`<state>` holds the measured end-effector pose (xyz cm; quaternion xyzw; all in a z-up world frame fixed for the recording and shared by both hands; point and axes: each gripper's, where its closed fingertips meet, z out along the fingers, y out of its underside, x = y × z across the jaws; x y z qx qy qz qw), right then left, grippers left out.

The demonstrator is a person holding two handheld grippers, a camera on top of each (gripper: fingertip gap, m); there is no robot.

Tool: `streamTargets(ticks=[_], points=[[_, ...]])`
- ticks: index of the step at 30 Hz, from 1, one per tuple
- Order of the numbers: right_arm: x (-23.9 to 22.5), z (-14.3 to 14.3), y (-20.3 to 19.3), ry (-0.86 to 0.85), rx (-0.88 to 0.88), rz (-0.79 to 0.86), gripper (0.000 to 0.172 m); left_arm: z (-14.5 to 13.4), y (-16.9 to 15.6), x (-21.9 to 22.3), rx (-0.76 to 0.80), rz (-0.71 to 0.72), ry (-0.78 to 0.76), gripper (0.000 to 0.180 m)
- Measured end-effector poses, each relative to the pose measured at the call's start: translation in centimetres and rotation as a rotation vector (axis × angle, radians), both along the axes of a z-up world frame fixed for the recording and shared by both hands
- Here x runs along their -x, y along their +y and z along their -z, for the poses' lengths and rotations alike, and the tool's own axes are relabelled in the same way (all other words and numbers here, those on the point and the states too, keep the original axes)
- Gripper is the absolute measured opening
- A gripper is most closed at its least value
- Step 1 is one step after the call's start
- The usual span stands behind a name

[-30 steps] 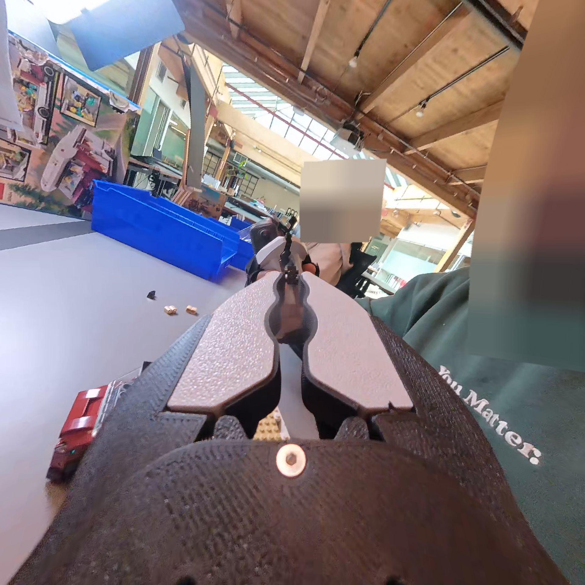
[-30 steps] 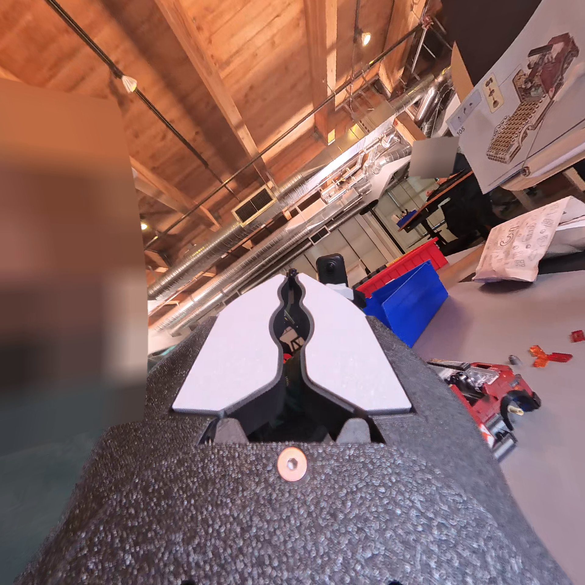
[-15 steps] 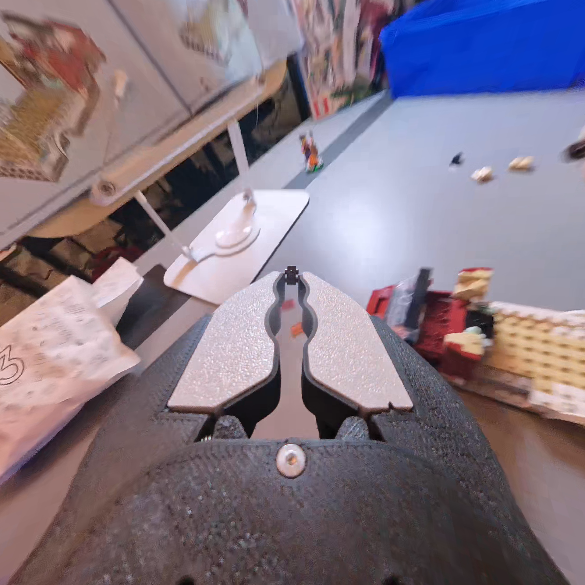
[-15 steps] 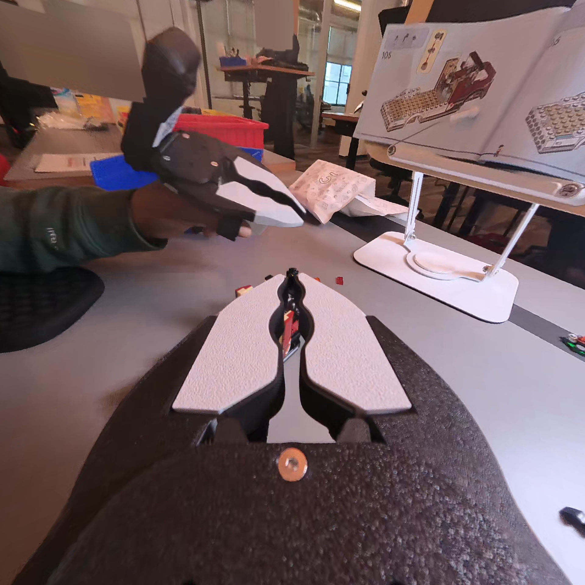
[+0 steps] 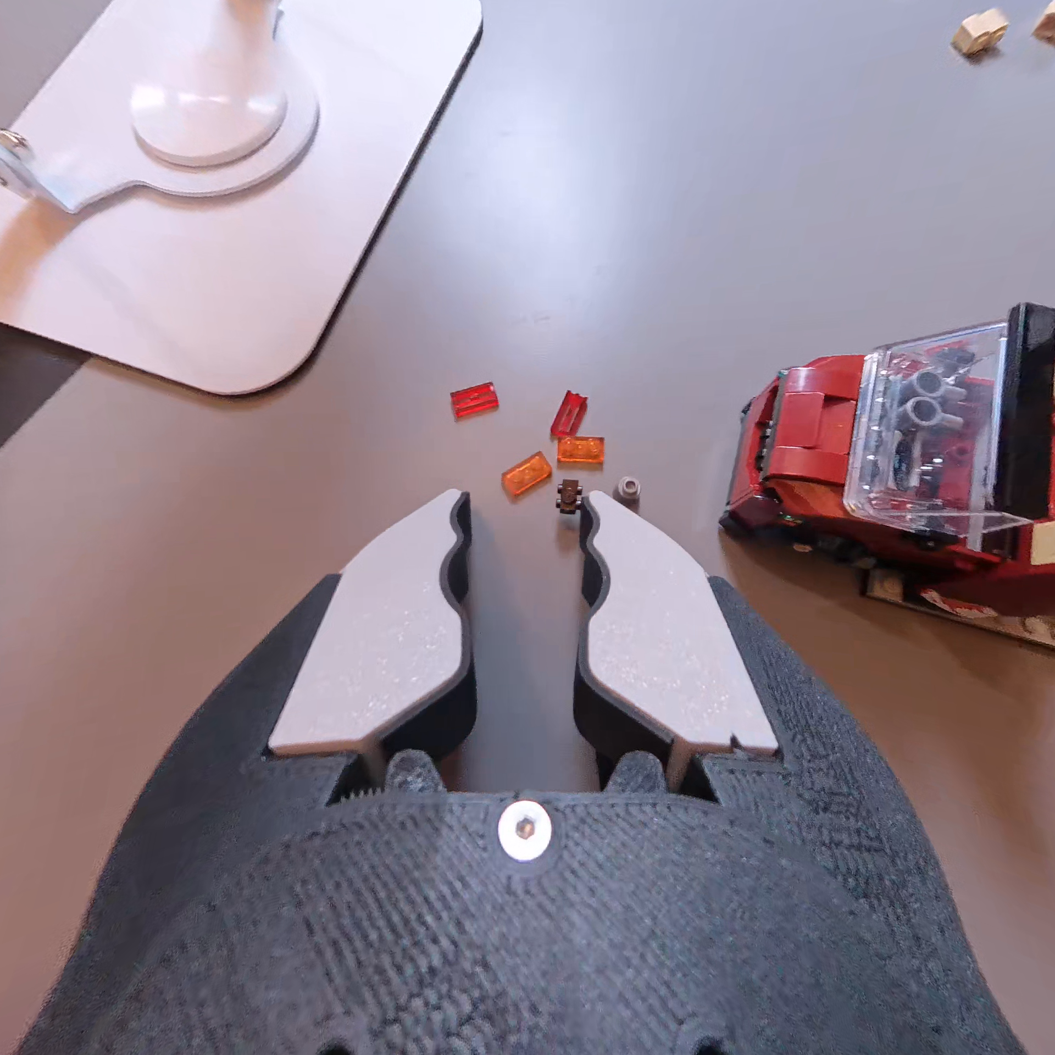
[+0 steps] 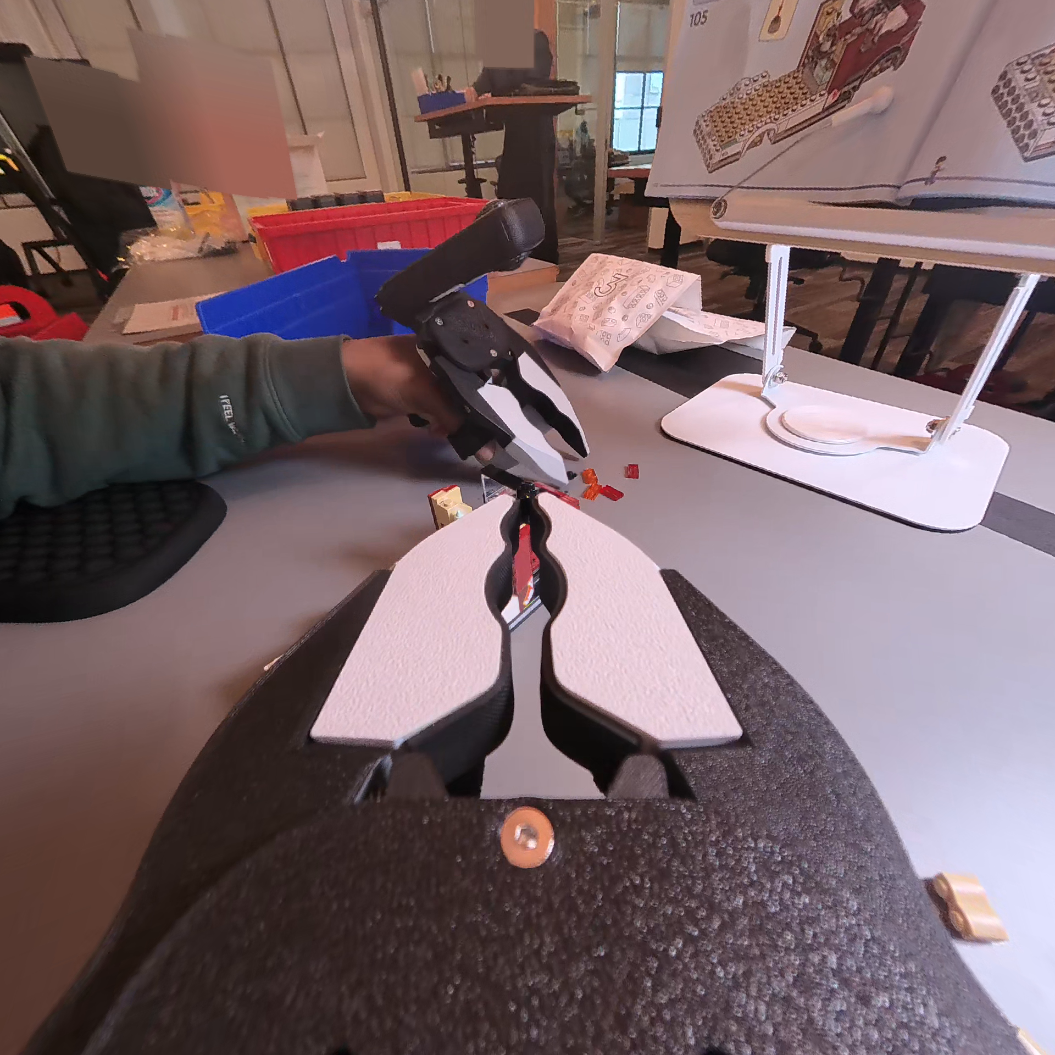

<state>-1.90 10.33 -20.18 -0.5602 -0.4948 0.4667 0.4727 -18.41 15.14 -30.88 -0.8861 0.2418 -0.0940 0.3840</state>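
Observation:
My left gripper (image 5: 525, 502) is open just above the table. A small dark brown piece (image 5: 571, 495) sits at its right fingertip, not pinched. Ahead lie two orange clear plates (image 5: 526, 472), two red clear plates (image 5: 474, 401) and a grey round stud (image 5: 629, 487). A red toy car model (image 5: 856, 456) stands to the right. My right gripper (image 6: 526, 499) is shut on a small black piece (image 6: 526, 489) at its tips, above the red model (image 6: 522, 562). The right wrist view also shows the left gripper (image 6: 572, 465), held by a hand in a green sleeve.
A white stand base (image 6: 828, 439) carries an open instruction booklet (image 6: 856, 97) at the right. A printed paper bag (image 6: 622, 308), a blue bin (image 6: 297, 302) and a red bin (image 6: 365, 228) stand behind. A black mat (image 6: 85, 548) lies left. Tan pieces (image 5: 582, 37) lie farther off. One gripper's finger ends stand about 20 centimetres off the other's.
Both grippers swung down from pointing at the ceiling to the table. My left jaws opened and let go of the small dark piece they pinched. My right gripper stayed shut on its black piece.

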Motion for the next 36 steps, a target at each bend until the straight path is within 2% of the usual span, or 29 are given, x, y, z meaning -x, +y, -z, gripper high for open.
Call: streamTargets(ticks=[3, 7, 9, 11, 12, 14, 18, 22, 25, 28, 31, 36], points=[[0.0, 0.2, -0.2, -0.008, 0.000, -0.010, 0.003, 0.1, -0.6, 0.1, 0.016, 0.015, -0.004, 0.048], [0.1, 0.3, -0.3, -0.010, -0.001, -0.015, 0.003, 0.2, -1.1, 0.9, 0.005, 0.030, 0.073, 0.054], [0.1, 0.5, -0.4, -0.015, 0.003, -0.018, 0.003, -0.1, -0.9, 1.8, -0.024, 0.025, 0.182, 0.052], [0.2, 0.6, -0.4, -0.017, 0.009, -0.019, 0.003, -1.0, 0.1, 3.3, -0.126, 0.011, 0.372, 0.047], [0.2, 0.6, -0.5, -0.017, 0.011, -0.020, 0.003, -1.5, 0.3, 2.7, -0.163, 0.031, 0.366, 0.045], [0.2, 0.6, -0.5, -0.019, 0.010, -0.021, 0.003, -2.0, 0.5, 1.6, -0.183, 0.042, 0.291, 0.043], [0.1, 0.4, -0.6, -0.017, 0.002, -0.020, 0.003, -0.9, 0.2, 1.9, -0.127, 0.047, 0.280, 0.051], [0.1, 0.4, -0.6, -0.014, 0.002, -0.021, 0.003, -2.7, -0.6, 0.3, -0.171, 0.064, 0.153, 0.047], [0.1, 0.1, -1.0, 0.006, -0.006, -0.043, 0.003, -7.1, -3.1, -4.8, -0.256, 0.205, -0.139, 0.027], [0.1, -0.8, -2.2, 0.061, -0.039, -0.107, 0.003, -11.1, -6.9, -10.5, -0.281, 0.417, -0.382, 0.022], [0.1, -1.6, -3.8, 0.109, -0.073, -0.174, 0.003, -12.5, -9.0, -14.2, -0.306, 0.535, -0.427, 0.022], [-0.1, -2.1, -5.3, 0.141, -0.073, -0.239, 0.003, -12.8, -10.4, -17.3, -0.286, 0.625, -0.477, 0.016]])
